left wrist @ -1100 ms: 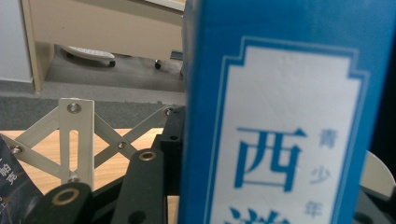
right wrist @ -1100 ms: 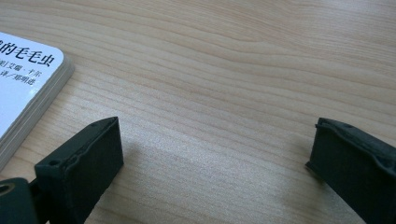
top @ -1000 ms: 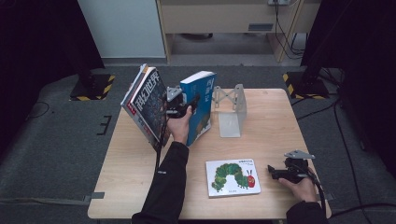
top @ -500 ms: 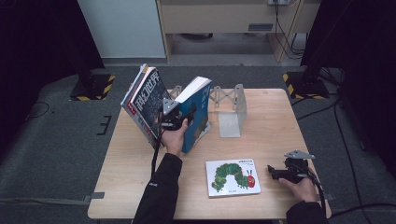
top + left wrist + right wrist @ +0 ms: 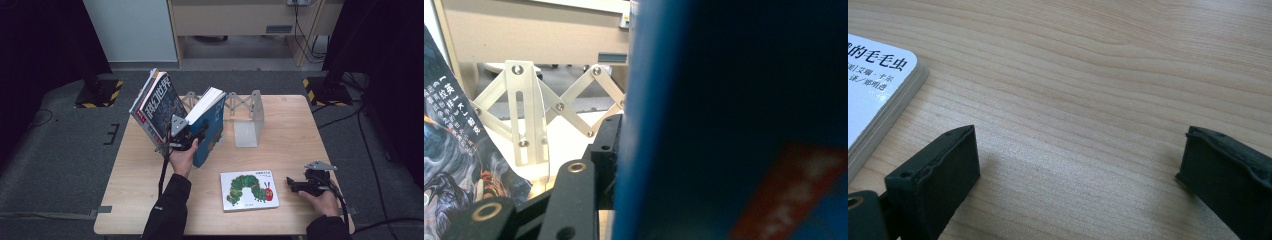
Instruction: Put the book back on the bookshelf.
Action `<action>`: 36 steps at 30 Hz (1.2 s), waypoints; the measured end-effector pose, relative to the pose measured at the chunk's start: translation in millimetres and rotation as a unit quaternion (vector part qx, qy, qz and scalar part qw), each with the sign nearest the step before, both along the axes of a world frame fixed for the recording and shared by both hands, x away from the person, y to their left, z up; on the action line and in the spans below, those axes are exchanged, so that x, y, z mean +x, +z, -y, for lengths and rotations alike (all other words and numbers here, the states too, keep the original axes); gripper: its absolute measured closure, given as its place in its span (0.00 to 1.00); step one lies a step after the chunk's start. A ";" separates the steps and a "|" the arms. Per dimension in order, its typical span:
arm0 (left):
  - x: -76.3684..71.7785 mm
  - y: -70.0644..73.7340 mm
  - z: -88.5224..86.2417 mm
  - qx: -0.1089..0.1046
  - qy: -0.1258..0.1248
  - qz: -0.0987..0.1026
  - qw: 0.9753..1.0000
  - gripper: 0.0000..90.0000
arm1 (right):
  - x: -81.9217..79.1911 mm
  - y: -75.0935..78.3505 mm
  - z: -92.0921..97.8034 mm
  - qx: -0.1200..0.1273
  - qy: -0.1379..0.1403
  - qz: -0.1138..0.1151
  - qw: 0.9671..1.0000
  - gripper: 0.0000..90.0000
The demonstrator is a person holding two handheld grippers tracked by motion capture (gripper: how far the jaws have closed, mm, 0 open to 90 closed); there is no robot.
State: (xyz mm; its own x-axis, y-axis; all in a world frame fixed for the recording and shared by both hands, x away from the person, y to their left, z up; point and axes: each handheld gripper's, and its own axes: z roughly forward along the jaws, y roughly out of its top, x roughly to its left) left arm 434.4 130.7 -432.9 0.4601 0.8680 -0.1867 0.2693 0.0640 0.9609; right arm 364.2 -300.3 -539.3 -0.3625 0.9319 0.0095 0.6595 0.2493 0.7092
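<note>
A blue book (image 5: pixel 212 130) stands tilted on the wooden table (image 5: pixel 300 130), its white page edge showing at the top. My left gripper (image 5: pixel 196 133) is shut on it from the near side. In the left gripper view the blue book (image 5: pixel 734 125) covers the right half, with one black finger (image 5: pixel 576 192) against its left face. A dark-covered book (image 5: pixel 157 107) leans to its left. A white caterpillar picture book (image 5: pixel 249 190) lies flat near the front. My right gripper (image 5: pixel 292 184) rests open on the table just right of it, nothing between its jaws (image 5: pixel 1083 160).
A pale metal expanding book rack (image 5: pixel 247 117) stands at the back of the table, and its scissor links (image 5: pixel 529 115) are close ahead in the left gripper view. The corner of the picture book (image 5: pixel 868 85) lies left of the right gripper. Black stands flank the table.
My left gripper has drawn a little toward me and lower with the blue book, which now tilts more and shows its page edge. The right gripper has not moved.
</note>
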 end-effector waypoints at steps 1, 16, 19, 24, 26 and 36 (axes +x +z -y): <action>0.0 -0.9 -0.1 -0.001 0.001 0.003 1.000 0.63 | 0.0 0.0 0.0 0.000 0.000 0.000 1.000 0.03; 11.4 -4.6 13.8 -0.013 0.012 0.011 1.000 0.63 | 0.9 -0.1 0.0 -0.002 0.003 0.000 1.000 0.02; 11.3 -6.4 14.9 -0.012 0.015 0.018 1.000 0.63 | 0.9 -0.1 -0.1 -0.002 0.003 0.000 1.000 0.02; 6.9 -13.8 11.4 -0.023 0.008 0.015 1.000 0.61 | 0.9 -0.2 -0.1 -0.002 0.003 0.000 1.000 0.02; 4.2 -18.3 10.7 -0.031 0.008 0.024 0.999 0.61 | 0.8 -0.2 -0.1 -0.002 0.003 0.000 1.000 0.02; -2.0 -32.9 7.5 -0.024 -0.002 0.000 1.000 0.57 | 0.8 0.0 0.0 -0.002 0.003 -0.001 1.000 0.02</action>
State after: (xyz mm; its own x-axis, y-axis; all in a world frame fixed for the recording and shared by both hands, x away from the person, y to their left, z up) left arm 432.4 123.2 -465.9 0.4637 0.8562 -0.2279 0.2692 0.1090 0.9569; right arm 365.1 -300.2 -539.3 -0.3682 0.9297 0.0072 0.6596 0.2557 0.7068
